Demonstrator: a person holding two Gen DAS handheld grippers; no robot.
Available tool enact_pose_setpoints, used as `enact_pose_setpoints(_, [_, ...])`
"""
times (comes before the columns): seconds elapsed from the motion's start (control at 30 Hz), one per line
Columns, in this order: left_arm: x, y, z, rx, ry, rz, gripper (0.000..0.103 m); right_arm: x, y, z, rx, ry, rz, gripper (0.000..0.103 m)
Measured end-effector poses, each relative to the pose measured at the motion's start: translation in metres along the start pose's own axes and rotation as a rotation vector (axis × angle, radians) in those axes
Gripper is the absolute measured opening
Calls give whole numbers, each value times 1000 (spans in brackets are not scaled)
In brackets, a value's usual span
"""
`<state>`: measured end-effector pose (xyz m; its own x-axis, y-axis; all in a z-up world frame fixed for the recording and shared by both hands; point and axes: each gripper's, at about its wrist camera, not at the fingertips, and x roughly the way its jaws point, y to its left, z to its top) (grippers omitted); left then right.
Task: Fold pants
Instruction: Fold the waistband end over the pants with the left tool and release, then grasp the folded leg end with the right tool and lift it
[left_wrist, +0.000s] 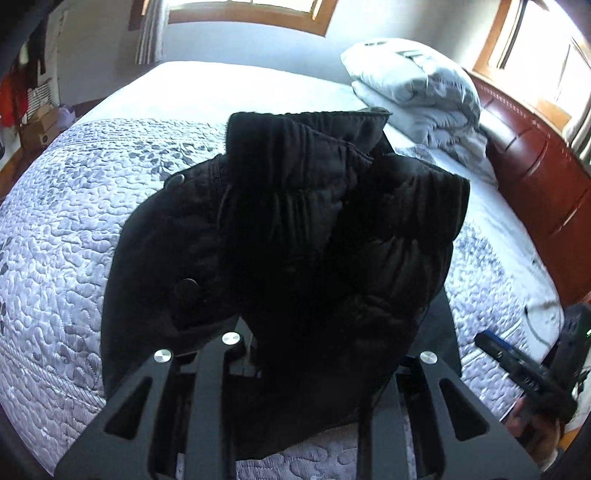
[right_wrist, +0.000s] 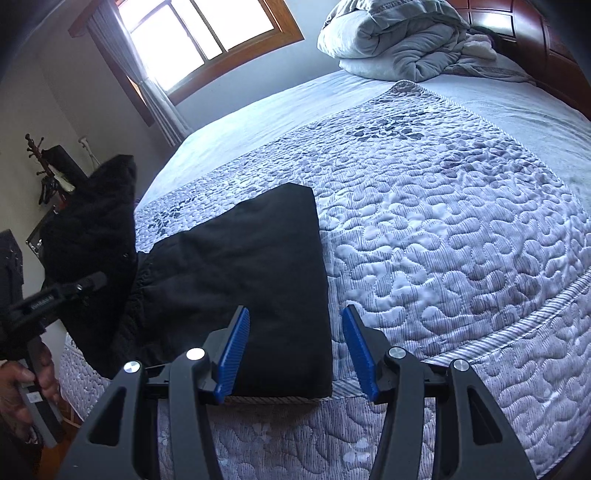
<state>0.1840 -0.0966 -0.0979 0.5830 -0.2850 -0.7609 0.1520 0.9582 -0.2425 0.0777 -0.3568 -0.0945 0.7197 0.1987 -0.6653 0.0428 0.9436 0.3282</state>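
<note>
Black pants (right_wrist: 243, 273) lie partly folded near the front edge of the bed. Their waistband end is lifted at the left (right_wrist: 96, 229). In the left wrist view the bunched waistband (left_wrist: 306, 229) fills the middle and drapes over my left gripper (left_wrist: 314, 354), which is shut on it; its fingertips are hidden by the cloth. My right gripper (right_wrist: 295, 350) is open and empty, its blue pads (right_wrist: 234, 350) hovering over the near right corner of the folded pants. It also shows at the lower right of the left wrist view (left_wrist: 524, 369).
The bed carries a quilted grey-white cover (right_wrist: 443, 236). A crumpled grey duvet and pillow (right_wrist: 399, 37) lie by the red wooden headboard (left_wrist: 535, 177). Windows (right_wrist: 199, 40) are behind. A coat rack (right_wrist: 40, 170) and boxes (left_wrist: 37, 125) stand beside the bed.
</note>
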Motion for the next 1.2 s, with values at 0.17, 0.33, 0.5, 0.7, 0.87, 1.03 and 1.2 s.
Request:
enact_pose_setpoints(0.17, [15,-10,-10,61,24,24,26,1,-1,-1,3,5,-2,53])
enact_pose_setpoints(0.33, [26,-20,-19,128,38,51,33,2,2,-1,-1,5,1,53])
enact_pose_setpoints(0.5, [27,-31,-24,142,78,-30,86,-2,4,2,-1,-2,4,54])
enact_pose_setpoints(0.7, [9,-39,-35,161,88,-127,91,-9,9,7,6,-4,32,61])
enact_pose_setpoints(0.87, [-20,-5,-34,49,36,-158,92,-14,23,16,1,-12,101,68])
enact_pose_setpoints(1.03, [-32,51,-29,-42,12,-5,93,-5,40,24,10,21,194,68])
enact_pose_setpoints(1.2, [-23,104,-37,-147,69,114,93,13,56,26,31,85,277,69])
